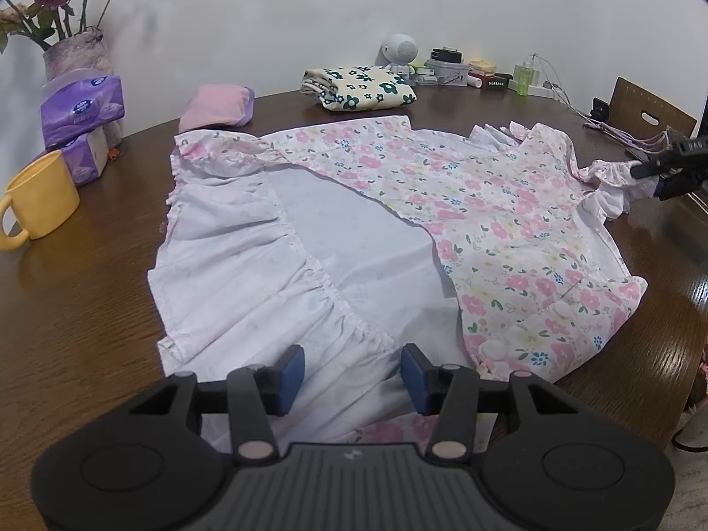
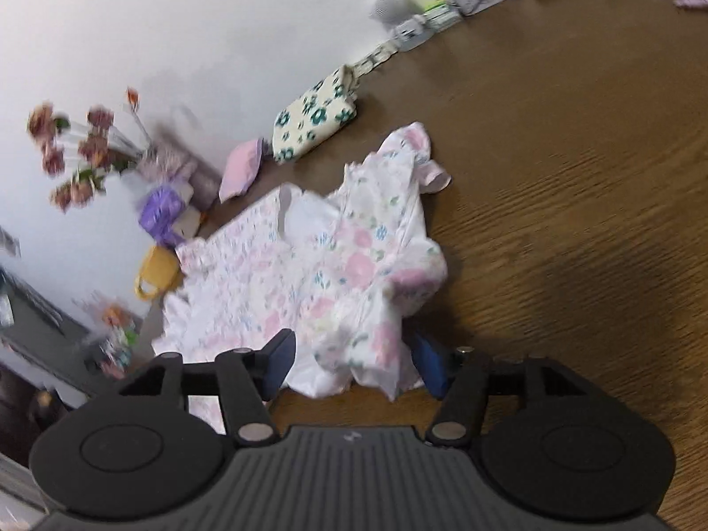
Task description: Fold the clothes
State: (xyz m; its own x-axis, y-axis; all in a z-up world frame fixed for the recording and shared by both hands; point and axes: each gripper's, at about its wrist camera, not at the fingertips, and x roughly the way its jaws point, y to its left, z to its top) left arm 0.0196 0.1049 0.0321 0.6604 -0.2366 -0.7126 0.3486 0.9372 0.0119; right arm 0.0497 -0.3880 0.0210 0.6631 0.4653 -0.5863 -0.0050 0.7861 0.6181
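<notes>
A pink floral dress (image 1: 486,203) lies spread on the brown round table (image 1: 88,309), its pale inside and gathered white hem turned up on the near left. My left gripper (image 1: 352,374) hovers over that hem with its blue pads wide apart and nothing pinched. At the far right my right gripper (image 1: 663,168) meets the dress's ruffled sleeve (image 1: 615,172). In the blurred right wrist view, the dress (image 2: 265,274) bunches up between the spread jaws of my right gripper (image 2: 354,365). The pads do not visibly squeeze it.
On the left stand a yellow mug (image 1: 37,199), purple tissue packs (image 1: 82,108) and a flower vase (image 1: 75,51). A folded pink garment (image 1: 217,106) and a folded flower-print one (image 1: 358,86) lie behind the dress. Small items, cables and a chair back (image 1: 648,106) sit far right.
</notes>
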